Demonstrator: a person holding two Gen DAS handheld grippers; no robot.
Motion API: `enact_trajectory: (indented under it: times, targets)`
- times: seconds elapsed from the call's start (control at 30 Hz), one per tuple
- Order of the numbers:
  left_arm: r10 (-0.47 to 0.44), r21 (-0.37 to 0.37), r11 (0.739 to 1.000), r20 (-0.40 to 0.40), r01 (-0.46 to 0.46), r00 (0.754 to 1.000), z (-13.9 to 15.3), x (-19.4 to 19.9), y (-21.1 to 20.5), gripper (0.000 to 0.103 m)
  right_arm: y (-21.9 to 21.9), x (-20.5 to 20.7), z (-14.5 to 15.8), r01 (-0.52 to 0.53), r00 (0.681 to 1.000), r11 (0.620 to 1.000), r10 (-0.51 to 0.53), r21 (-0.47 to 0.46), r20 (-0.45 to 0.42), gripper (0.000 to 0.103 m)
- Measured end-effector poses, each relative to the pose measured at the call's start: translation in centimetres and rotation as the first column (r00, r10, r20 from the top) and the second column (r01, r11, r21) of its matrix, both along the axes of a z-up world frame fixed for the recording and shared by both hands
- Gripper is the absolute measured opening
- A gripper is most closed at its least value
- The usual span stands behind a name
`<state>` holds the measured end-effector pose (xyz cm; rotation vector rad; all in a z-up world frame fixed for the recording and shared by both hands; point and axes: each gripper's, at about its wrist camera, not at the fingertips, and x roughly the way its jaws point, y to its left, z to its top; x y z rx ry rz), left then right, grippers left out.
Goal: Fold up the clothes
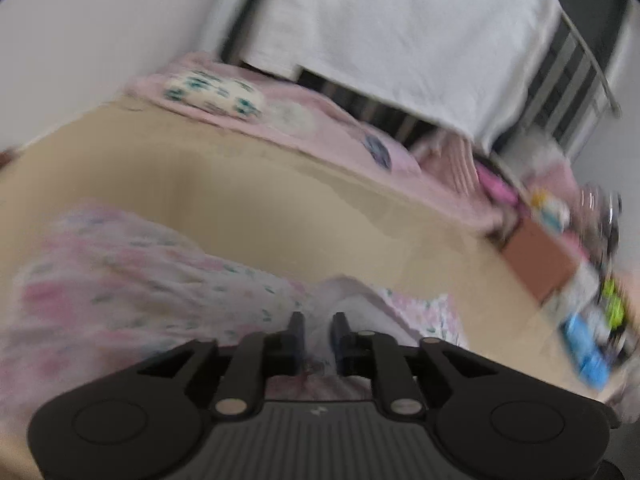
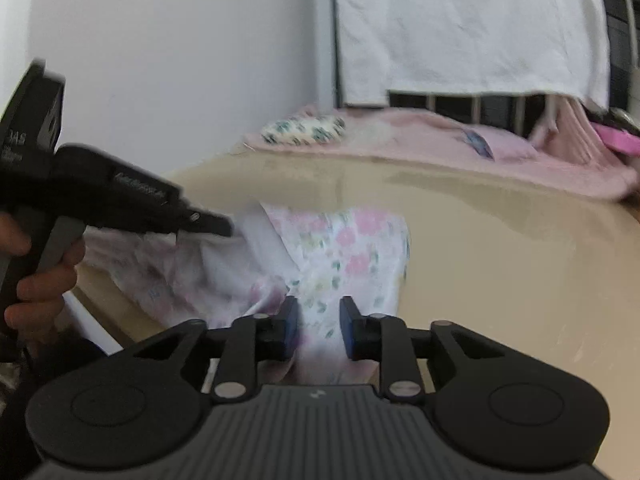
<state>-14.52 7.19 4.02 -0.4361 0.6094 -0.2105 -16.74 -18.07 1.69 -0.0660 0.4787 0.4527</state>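
Garment: I see one floral garment [image 2: 336,256], crumpled on the tan table [image 2: 500,248] near its front edge.
Folded pieces: one patterned bundle [image 2: 304,130] on a pink cloth [image 2: 420,140] at the back.
Grippers: two.
Right gripper [image 2: 319,312]: jaws narrowly parted, fabric between them; I can't tell whether they pinch it.
Left gripper [image 1: 318,326]: jaws narrowly parted over the garment; grip unclear through blur.

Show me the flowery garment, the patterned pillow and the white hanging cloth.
flowery garment [image 2: 352,248], right wrist view, its flowered front.
patterned pillow [image 2: 304,130], right wrist view, its middle.
white hanging cloth [image 2: 472,28], right wrist view, its middle.
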Motion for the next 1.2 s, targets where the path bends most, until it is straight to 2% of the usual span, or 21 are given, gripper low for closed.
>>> enact_trajectory:
  times: [0.07,0.1,0.17,0.2,0.23,0.3,0.37,0.4,0.43,0.5,0.57,0.6,0.63,0.67,0.7,0.8,0.87,0.93,1.07,1.17,1.2]
  targets:
    - [0.099,-0.024,0.995,0.029,-0.099,0.995,1.4,-2.9,2.3,0.035,-0.7,0.7,2.2,-0.04,0.998,0.999,0.04,-0.005,0.051,0.038]
    - [0.199,0.0,0.98,0.025,-0.199,0.98,1.9,-4.4,3.1,0.044,-0.8,1.6,3.2,-0.075,0.995,0.997,0.077,-0.026,0.065,0.043]
    - [0.392,0.047,0.919,-0.01,-0.391,0.92,2.0,-6.9,4.0,0.046,0.2,4.6,5.4,-0.214,0.974,0.972,0.22,-0.099,0.056,0.044]
    - [0.471,0.048,0.882,-0.041,-0.469,0.881,1.7,-7.8,4.3,0.046,1.2,6.4,6.2,-0.304,0.949,0.945,0.311,-0.121,0.046,0.047]
    - [0.516,0.025,0.857,-0.058,-0.515,0.855,1.3,-8.5,4.5,0.046,2.3,8.2,7.1,-0.392,0.916,0.909,0.399,-0.14,0.031,0.049]
    - [0.547,0.002,0.836,-0.062,-0.548,0.834,0.5,-8.8,4.3,0.047,6.1,13.0,7.8,-0.553,0.833,0.823,0.545,-0.134,-0.089,0.049]
    - [0.55,0.041,0.835,-0.072,-0.549,0.832,-0.2,-8.0,3.7,0.047,11.1,17.6,7.6,-0.621,0.778,0.771,0.585,-0.139,-0.23,0.049]
    - [0.546,0.058,0.838,-0.075,-0.543,0.835,-0.5,-7.6,3.4,0.047,13.4,19.2,7.0,-0.663,0.739,0.733,0.608,-0.151,-0.29,0.049]
    - [0.541,0.076,0.841,-0.079,-0.536,0.837,-0.9,-7.1,3.0,0.046,15.4,20.3,6.1,-0.7,0.703,0.695,0.628,-0.165,-0.334,0.049]
    - [0.525,0.088,0.851,-0.088,-0.518,0.847,-1.3,-6.1,3.0,0.043,18.9,21.7,4.2,-0.739,0.656,0.647,0.625,-0.191,-0.422,0.048]
    - [0.506,0.095,0.862,-0.097,-0.499,0.857,-1.6,-5.1,3.1,0.028,20.2,22.0,3.0,-0.754,0.634,0.629,0.625,-0.188,-0.455,0.045]
    - [0.497,0.098,0.867,-0.102,-0.489,0.862,-1.8,-4.6,3.1,0.015,20.5,22.0,2.4,-0.763,0.621,0.622,0.629,-0.177,-0.467,0.034]
    - [0.481,0.096,0.876,-0.107,-0.472,0.87,-1.9,-3.9,3.4,0.01,20.5,22.0,2.0,-0.766,0.612,0.624,0.633,-0.156,-0.473,0.027]
    - [0.46,0.09,0.887,-0.113,-0.452,0.88,-2.0,-3.1,3.7,0.007,20.3,22.0,1.5,-0.76,0.61,0.635,0.626,-0.136,-0.486,0.015]
    - [0.432,0.088,0.901,-0.12,-0.424,0.894,-2.1,-1.7,4.0,0.006,19.9,22.1,1.2,-0.739,0.632,0.658,0.604,-0.143,-0.485,0.009]
    - [0.349,0.078,0.937,-0.134,-0.342,0.927,-2.3,3.4,4.1,0.006,17.5,23.7,1.0,-0.585,0.757,0.793,0.46,-0.168,-0.464,0.006]
    - [0.304,0.043,0.953,-0.123,-0.301,0.945,-2.1,5.7,3.8,0.005,14.8,25.3,0.9,-0.467,0.814,0.868,0.348,-0.168,-0.464,0.005]
    - [0.257,0.036,0.966,-0.109,-0.254,0.96,-1.8,6.7,2.6,0.005,12.3,25.8,1.2,-0.399,0.839,0.904,0.291,-0.155,-0.459,0.005]
    - [0.225,0.035,0.974,-0.111,-0.223,0.968,-1.8,7.0,0.6,0.006,8.6,25.0,1.1,-0.329,0.857,0.933,0.231,-0.144,-0.462,0.005]
    - [0.237,0.056,0.971,-0.089,-0.232,0.967,-1.2,6.1,0.5,0.009,7.8,24.6,0.8,-0.35,0.85,0.929,0.263,-0.118,-0.457,0.005]
    - [0.241,0.07,0.969,-0.067,-0.236,0.968,-0.6,5.4,0.7,0.009,8.3,24.6,0.6,-0.383,0.845,0.915,0.293,-0.124,-0.448,0.005]
